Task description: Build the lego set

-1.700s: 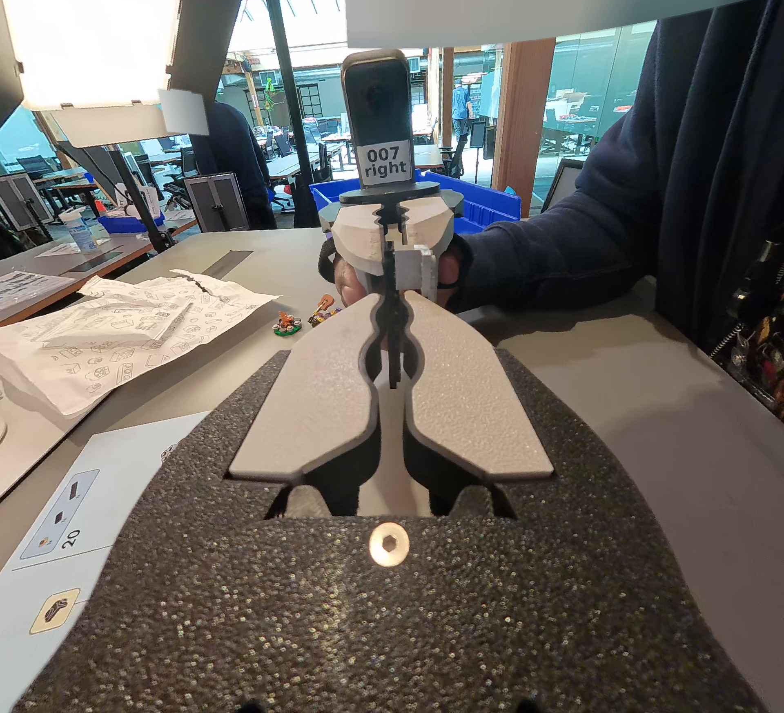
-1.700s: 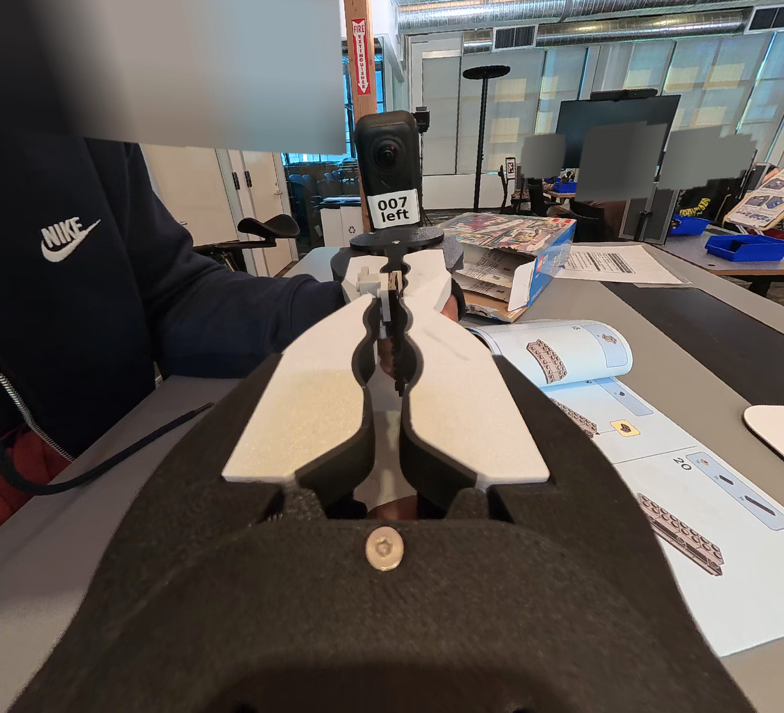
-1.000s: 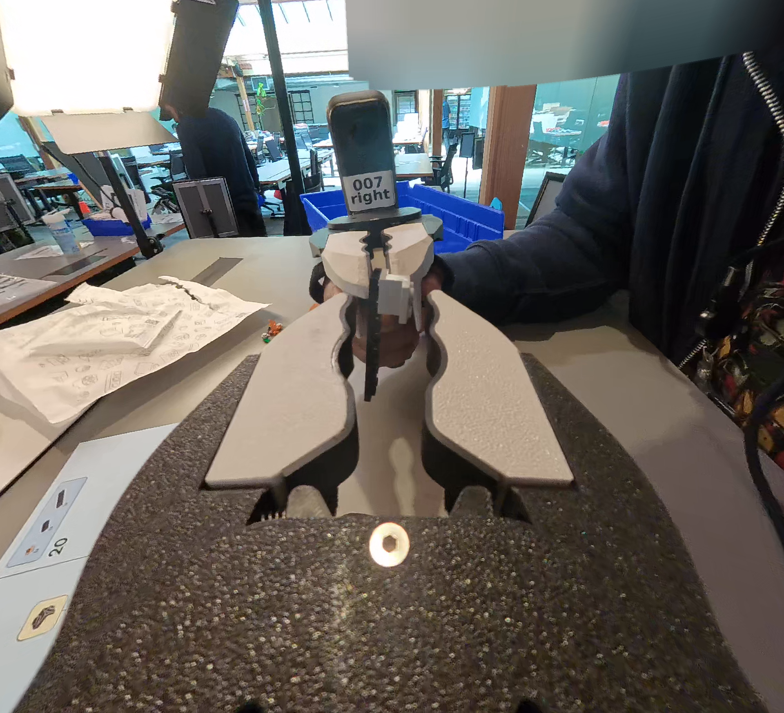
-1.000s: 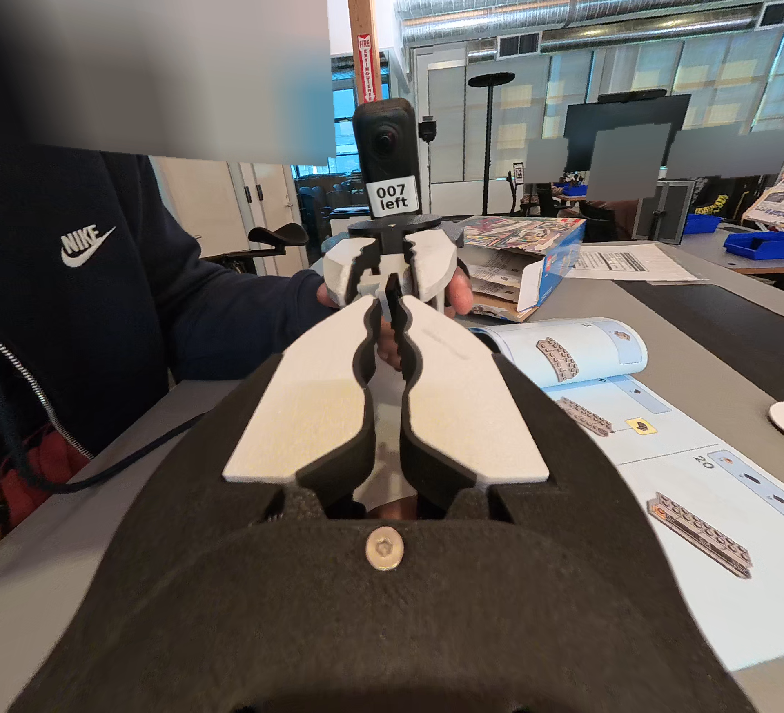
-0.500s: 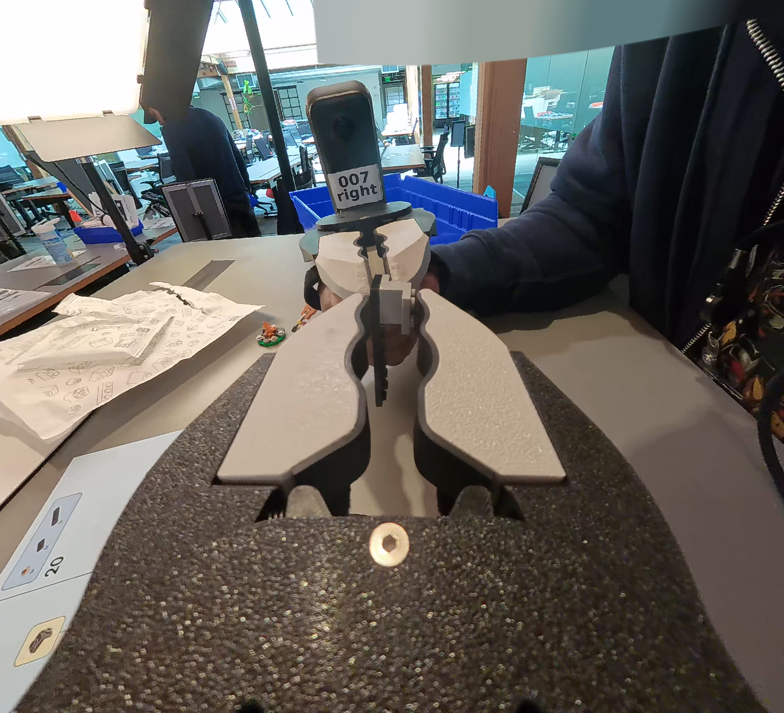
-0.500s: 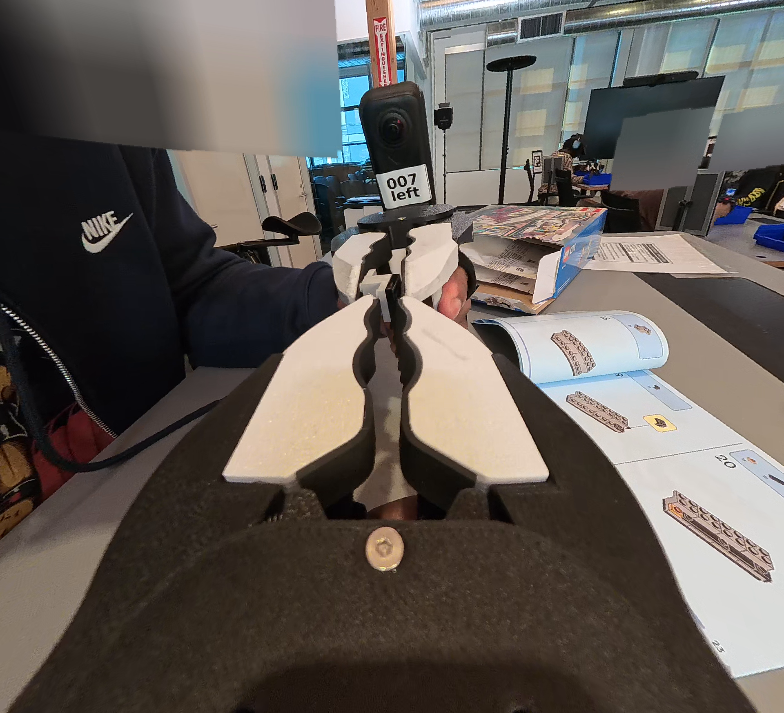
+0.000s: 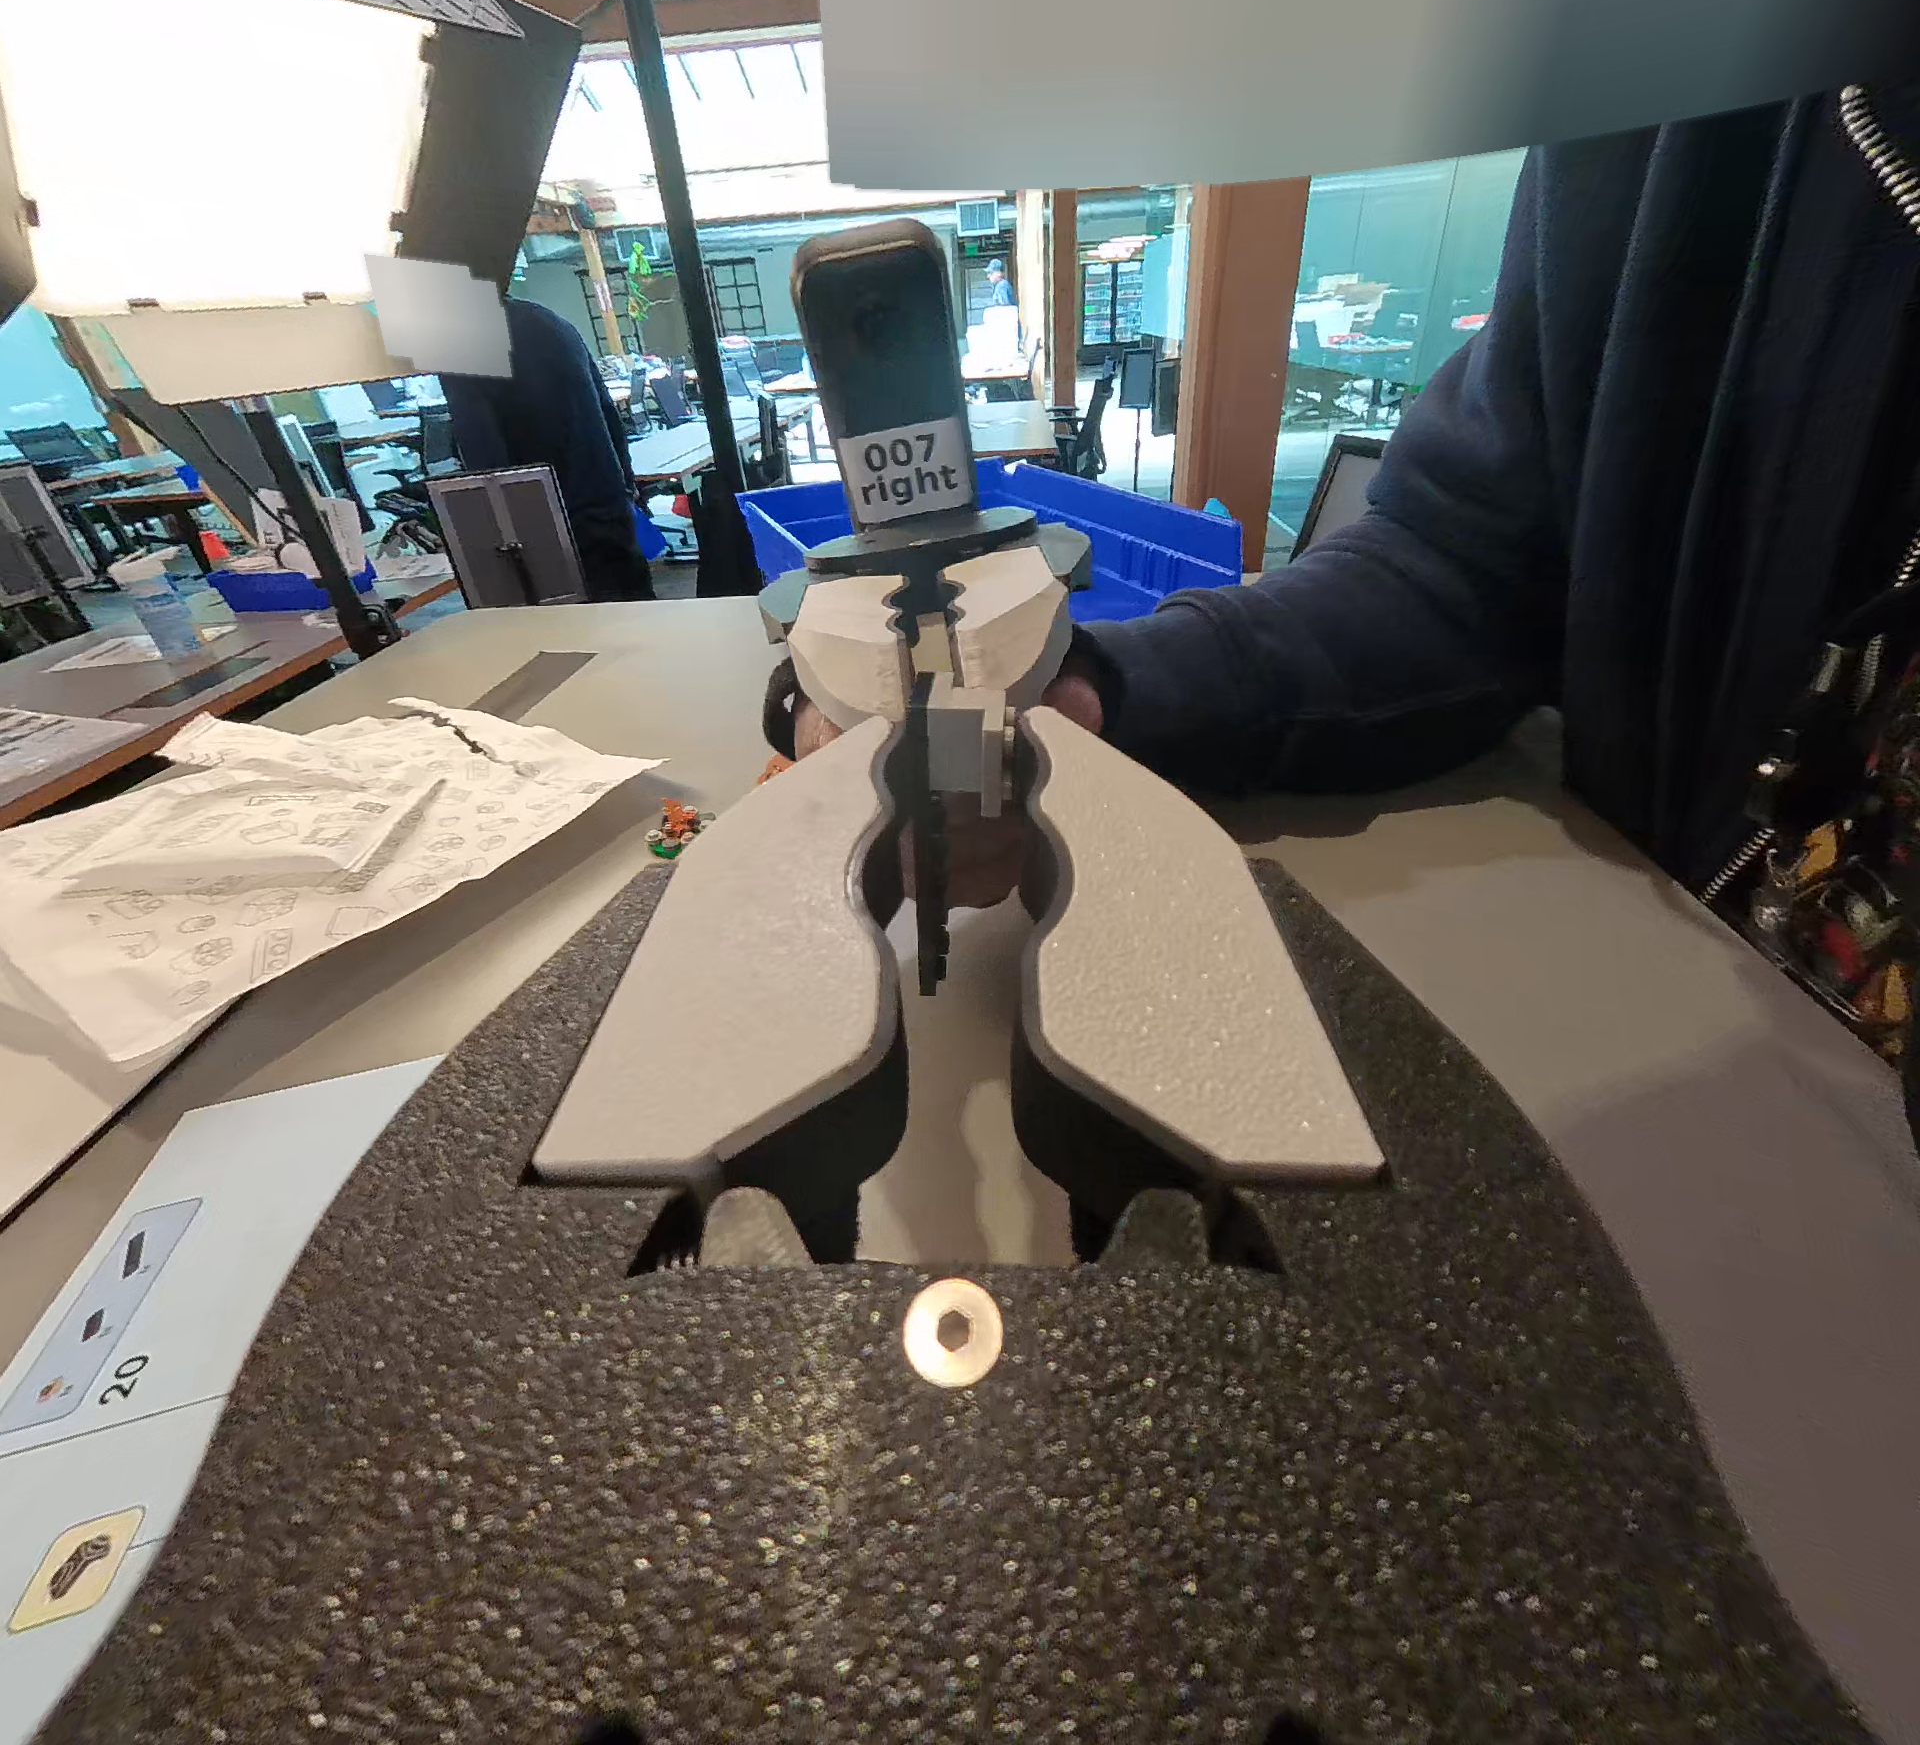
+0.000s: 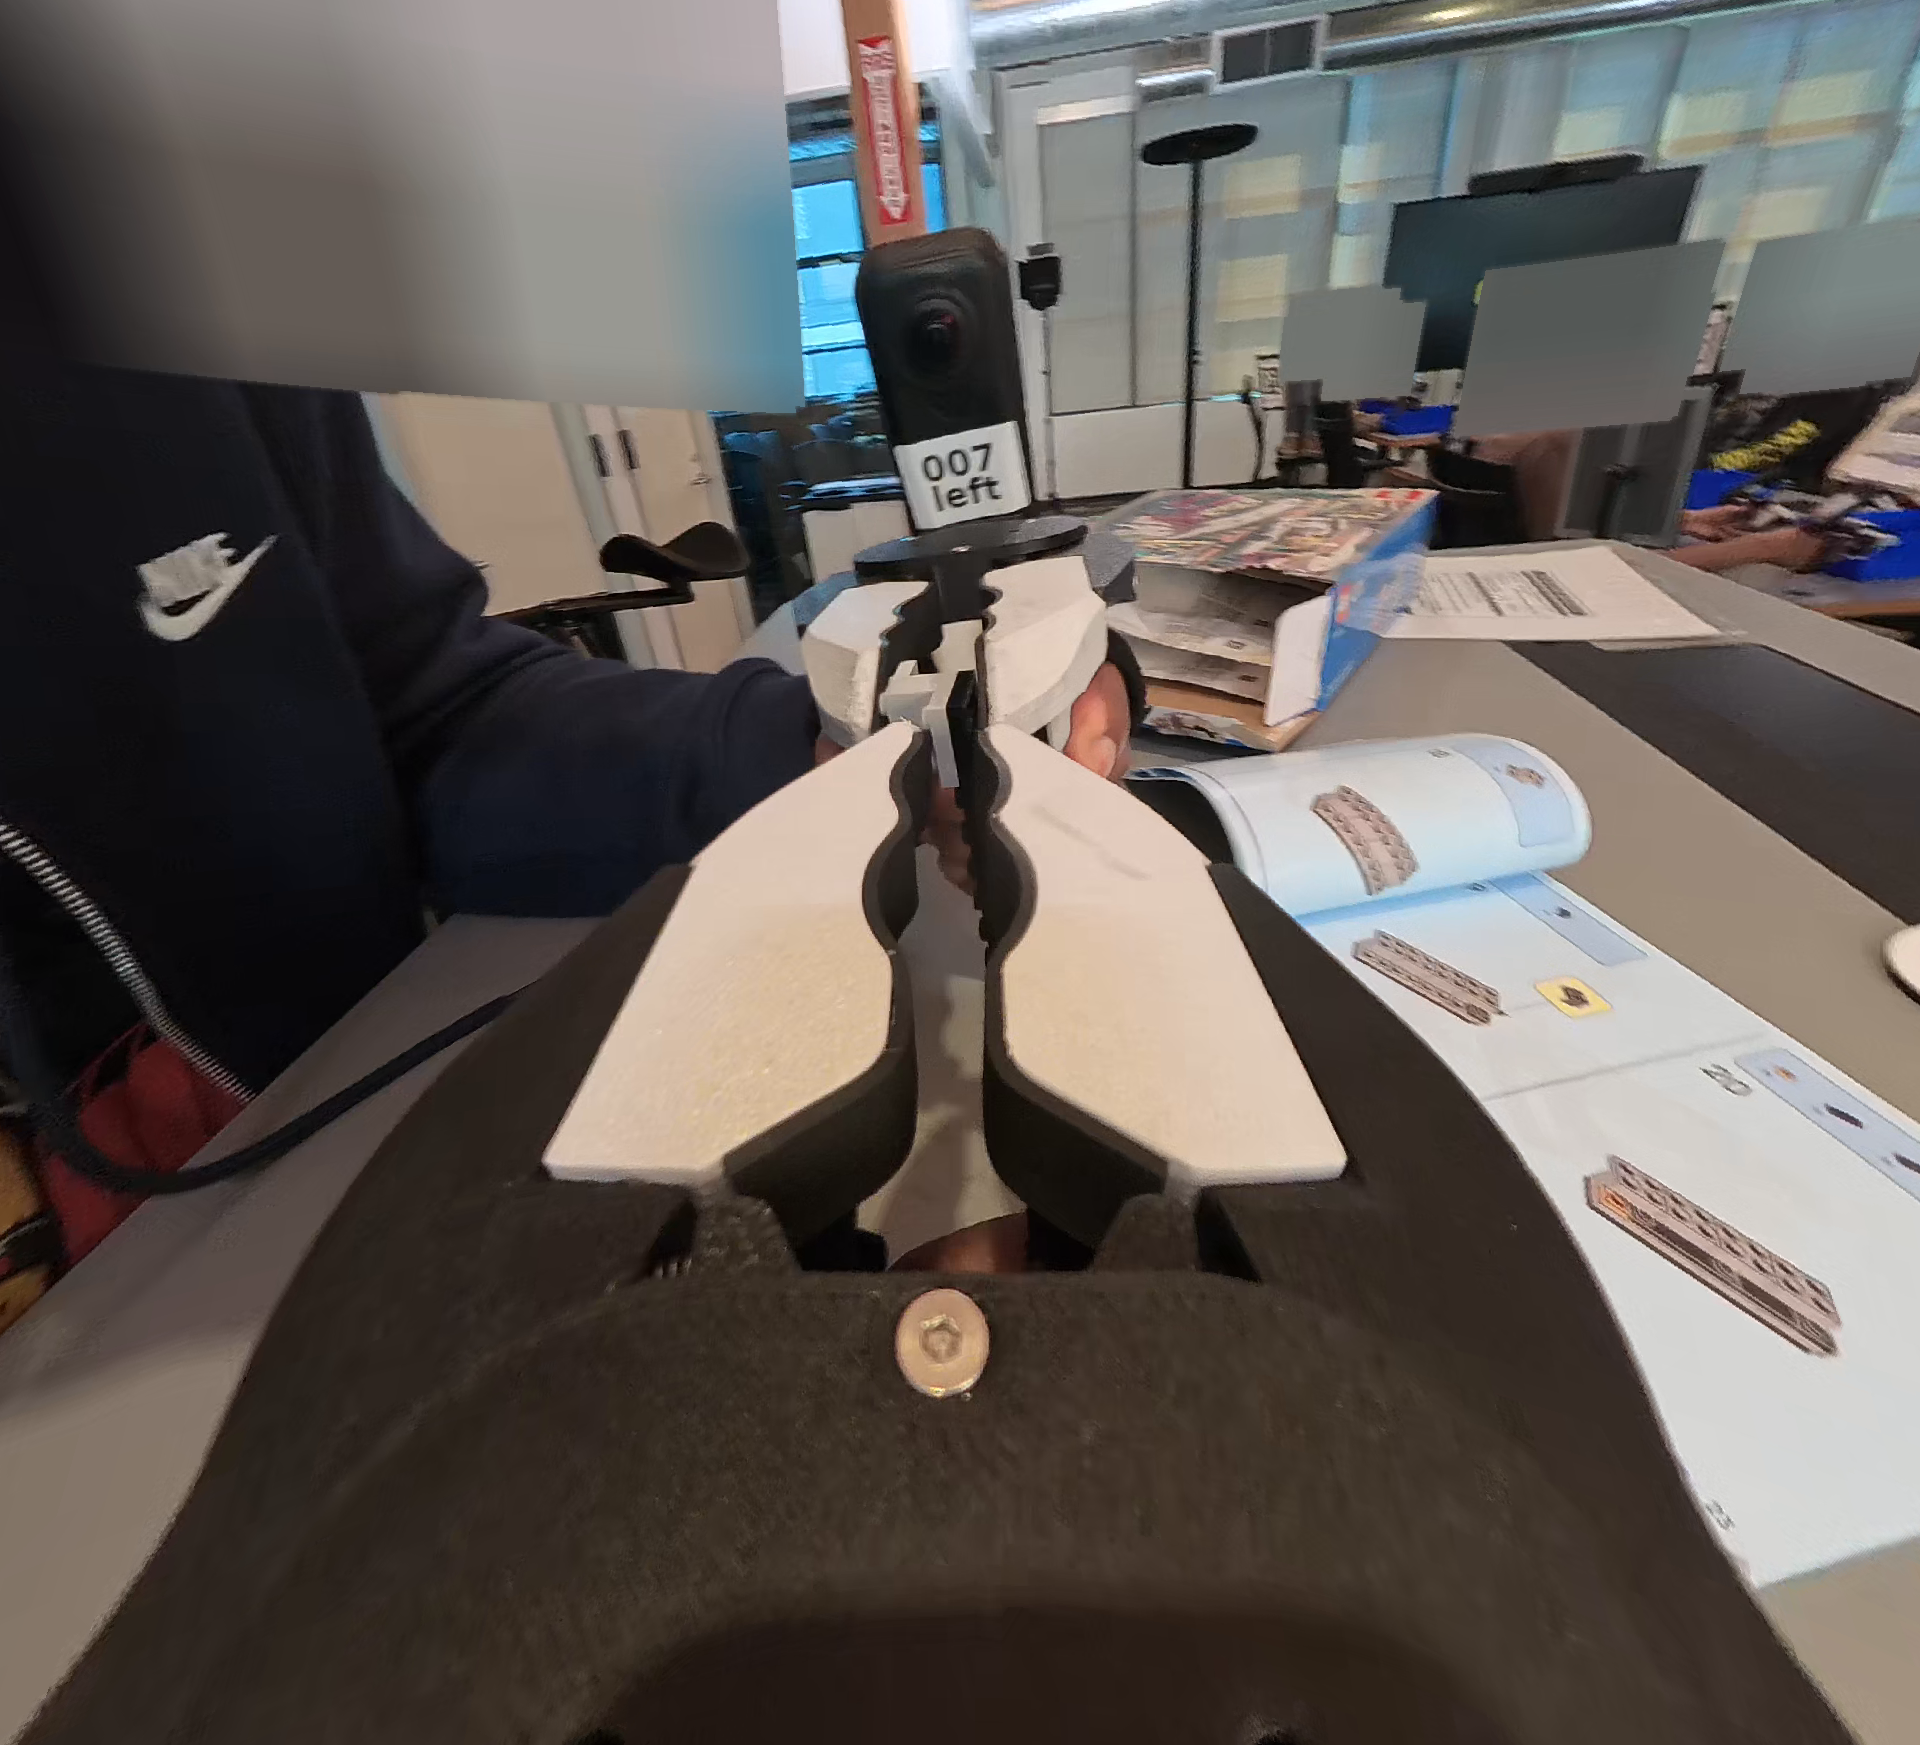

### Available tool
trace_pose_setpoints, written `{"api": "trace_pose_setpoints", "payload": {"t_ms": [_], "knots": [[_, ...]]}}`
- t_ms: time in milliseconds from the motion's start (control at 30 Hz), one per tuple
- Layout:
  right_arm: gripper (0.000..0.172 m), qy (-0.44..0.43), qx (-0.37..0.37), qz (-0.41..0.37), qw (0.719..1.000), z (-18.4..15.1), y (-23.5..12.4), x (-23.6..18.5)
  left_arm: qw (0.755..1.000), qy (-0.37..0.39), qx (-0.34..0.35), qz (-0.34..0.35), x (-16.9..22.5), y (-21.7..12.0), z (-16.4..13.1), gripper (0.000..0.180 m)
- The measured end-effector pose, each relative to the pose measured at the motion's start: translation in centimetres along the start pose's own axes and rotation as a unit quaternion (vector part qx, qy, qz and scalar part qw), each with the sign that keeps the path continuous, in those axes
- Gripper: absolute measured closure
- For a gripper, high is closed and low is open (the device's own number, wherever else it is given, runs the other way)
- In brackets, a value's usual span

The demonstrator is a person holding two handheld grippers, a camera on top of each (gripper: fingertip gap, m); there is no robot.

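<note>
The two grippers face each other above the grey table (image 7: pixel 1507 916) and share one small brick assembly: a thin black studded plate (image 7: pixel 928 864) standing on edge with a grey brick (image 7: pixel 961 739) fixed to its side. My left gripper (image 7: pixel 956 729) is shut across the plate and the grey brick, one pad on each side. My right gripper (image 8: pixel 951 739) is shut on the same assembly from the opposite end, on the black plate (image 8: pixel 971 781) and a grey piece (image 8: pixel 940 745). The right gripper also shows in the left wrist view (image 7: pixel 928 646), and the left gripper in the right wrist view (image 8: pixel 951 656).
An open instruction booklet (image 8: pixel 1455 916) lies on the table; a corner of it shows in the left wrist view (image 7: pixel 104 1280). A torn white paper bag (image 7: pixel 260 843) and a small orange-green brick piece (image 7: pixel 677 828) lie to the left. A toy box (image 8: pixel 1278 594) and a blue bin (image 7: pixel 1122 532) stand farther back. My two grippers' fingertips are within a few centimetres of each other.
My left gripper let go of the black plate, opened wide, then closed again across the plate and the grey brick together. My right gripper kept its hold throughout.
</note>
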State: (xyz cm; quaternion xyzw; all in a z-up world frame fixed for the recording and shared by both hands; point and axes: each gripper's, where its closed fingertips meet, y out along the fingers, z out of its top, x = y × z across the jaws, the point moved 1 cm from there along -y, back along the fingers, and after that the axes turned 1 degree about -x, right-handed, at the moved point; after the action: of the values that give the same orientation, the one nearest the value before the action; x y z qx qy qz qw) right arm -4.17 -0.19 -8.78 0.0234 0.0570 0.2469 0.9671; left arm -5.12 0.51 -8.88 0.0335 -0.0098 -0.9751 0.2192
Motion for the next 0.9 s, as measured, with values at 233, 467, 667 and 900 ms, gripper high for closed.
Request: {"api": "trace_pose_setpoints", "payload": {"t_ms": [233,467,667,900], "knots": [[0.160,-0.012,-0.010,-0.040,0.999,-0.2,0.1,1.0,0.999,-0.018,0.031,0.020,-1.0,-0.7,0.3,0.162],[0.164,-0.023,-0.019,-0.049,0.998,-0.4,0.3,1.1,0.999,-0.025,0.032,0.018,-1.1,-0.3,-0.1,0.162],[0.165,-0.022,-0.020,-0.030,0.999,-0.6,0.0,1.0,0.999,-0.022,0.030,0.015,-1.0,0.0,-0.2,0.163],[0.164,0.009,-0.020,-0.045,0.999,-0.9,0.0,1.7,0.999,-0.039,0.018,0.027,-1.5,-0.1,-0.6,0.163]]}}
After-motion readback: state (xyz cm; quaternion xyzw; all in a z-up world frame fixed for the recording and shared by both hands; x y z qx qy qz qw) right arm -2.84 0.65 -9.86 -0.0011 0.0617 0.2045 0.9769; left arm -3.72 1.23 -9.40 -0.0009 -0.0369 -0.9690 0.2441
